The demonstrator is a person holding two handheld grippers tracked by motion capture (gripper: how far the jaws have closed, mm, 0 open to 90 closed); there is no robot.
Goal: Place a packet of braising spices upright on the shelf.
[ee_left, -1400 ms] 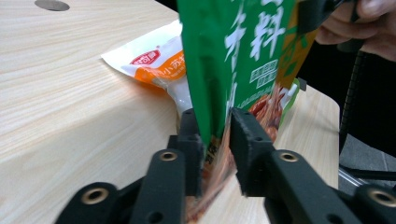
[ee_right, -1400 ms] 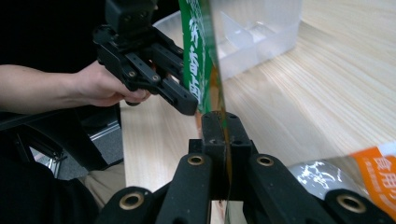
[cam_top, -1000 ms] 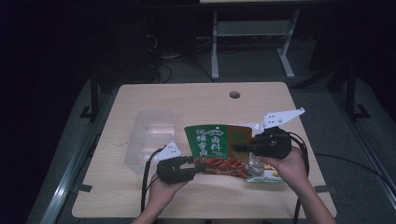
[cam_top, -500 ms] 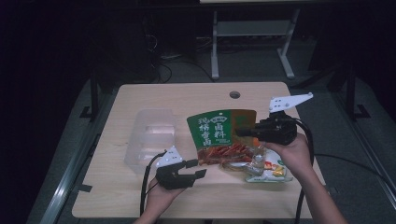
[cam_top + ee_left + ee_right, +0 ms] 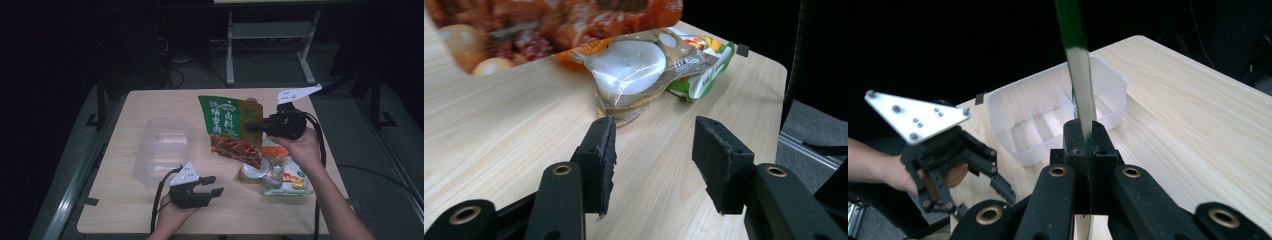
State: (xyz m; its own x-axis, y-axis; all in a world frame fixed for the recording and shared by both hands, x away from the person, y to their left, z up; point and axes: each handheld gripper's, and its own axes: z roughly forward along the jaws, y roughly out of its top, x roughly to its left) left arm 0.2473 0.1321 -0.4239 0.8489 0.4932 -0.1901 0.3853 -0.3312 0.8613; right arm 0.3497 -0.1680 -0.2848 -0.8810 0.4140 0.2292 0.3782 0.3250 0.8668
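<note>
My right gripper (image 5: 252,126) pinches the green pouch's (image 5: 225,120) thin edge; it's light, floppy, slippery. My left gripper's (image 5: 212,185) jaws stand spread near the bench's front edge.

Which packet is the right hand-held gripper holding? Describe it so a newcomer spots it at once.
Start at the wooden table and look to its right half, where the right hand-held gripper is raised above the tabletop. Shut in its jaws hangs the green snack pouch. Unlike the clear-wrapped packets lying flat beneath it, it is lifted, with a green top bearing white characters and a red food picture below.
</note>
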